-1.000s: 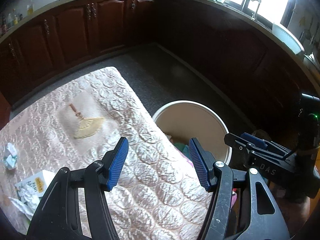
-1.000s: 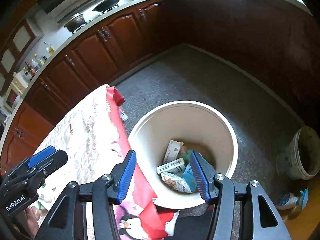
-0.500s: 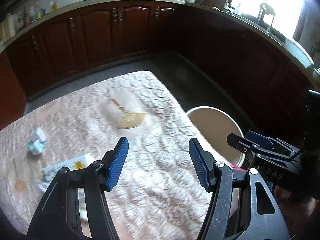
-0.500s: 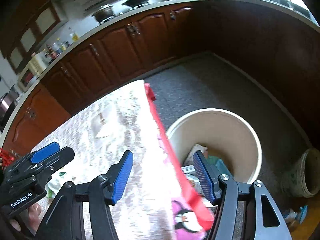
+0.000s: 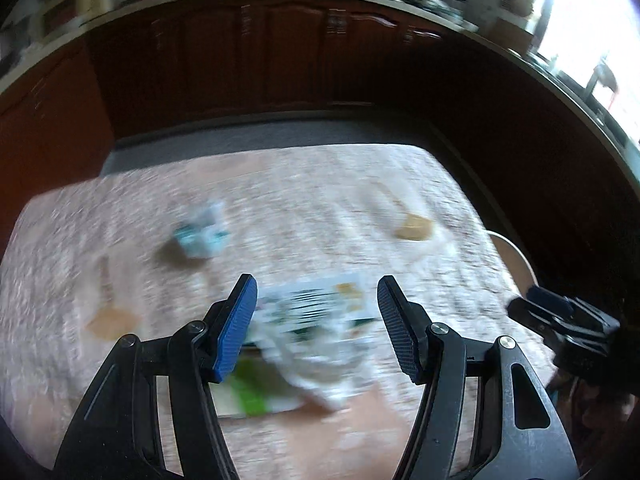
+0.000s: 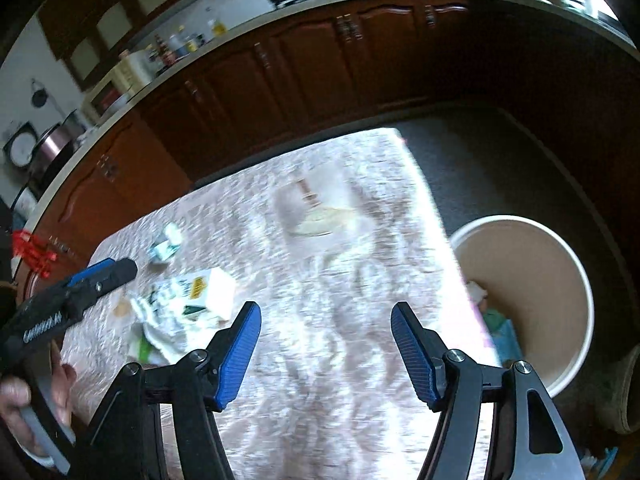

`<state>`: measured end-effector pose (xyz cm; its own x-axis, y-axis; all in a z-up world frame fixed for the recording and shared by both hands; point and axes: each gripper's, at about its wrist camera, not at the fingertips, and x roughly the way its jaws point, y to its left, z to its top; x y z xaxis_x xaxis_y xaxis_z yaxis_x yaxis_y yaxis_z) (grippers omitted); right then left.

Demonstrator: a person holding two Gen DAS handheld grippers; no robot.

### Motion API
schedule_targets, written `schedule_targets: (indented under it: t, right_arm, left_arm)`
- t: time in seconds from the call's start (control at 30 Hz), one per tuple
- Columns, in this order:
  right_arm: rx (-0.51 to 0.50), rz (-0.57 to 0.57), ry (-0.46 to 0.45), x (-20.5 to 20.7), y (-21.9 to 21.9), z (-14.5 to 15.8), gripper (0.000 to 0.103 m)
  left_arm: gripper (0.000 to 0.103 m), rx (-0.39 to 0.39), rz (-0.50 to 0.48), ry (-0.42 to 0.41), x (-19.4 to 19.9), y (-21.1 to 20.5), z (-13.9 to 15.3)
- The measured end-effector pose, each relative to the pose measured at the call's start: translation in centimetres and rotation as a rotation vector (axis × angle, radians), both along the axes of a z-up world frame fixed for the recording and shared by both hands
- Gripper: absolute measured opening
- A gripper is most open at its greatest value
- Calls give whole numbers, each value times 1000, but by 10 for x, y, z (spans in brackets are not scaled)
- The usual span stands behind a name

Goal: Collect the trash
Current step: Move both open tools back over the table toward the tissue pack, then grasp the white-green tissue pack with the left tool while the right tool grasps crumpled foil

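worktop [image 6: 320, 272] under pale quilted cloth, white carton [image 6: 208, 294] on crumpled wrappers, small teal-white packet [image 6: 166, 244] apart, bin [image 6: 532, 300] on floor [image 6: 500, 168]

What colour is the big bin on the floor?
Cream, tan inside: the bin, clearest in the right wrist view.

Black gripper frames — ribbed blue fingers [image 6: 240, 354], silver screws, white lettering.

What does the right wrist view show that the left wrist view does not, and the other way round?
Only the right wrist view shows inside the cream bin, with trash at its bottom, and the hand holding the left gripper. Only the left wrist view shows the bright window and the open left gripper framing the carton pile. Both show the patterned tablecloth, the small crumpled teal wrapper, and the dark cabinets.
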<state>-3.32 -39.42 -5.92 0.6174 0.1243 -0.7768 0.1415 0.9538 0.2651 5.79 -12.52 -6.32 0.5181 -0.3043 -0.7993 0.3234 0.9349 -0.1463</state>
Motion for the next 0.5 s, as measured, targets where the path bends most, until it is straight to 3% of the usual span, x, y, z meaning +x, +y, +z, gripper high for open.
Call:
schedule_targets:
  t: [0.23, 0.5]
  right_arm:
    - [43, 131, 46, 22, 50, -17, 66]
    - [9, 311, 58, 41, 115, -32, 69]
  left_arm:
    - [61, -21, 114, 59, 4, 68, -16]
    - [62, -11, 95, 140, -11, 93, -43]
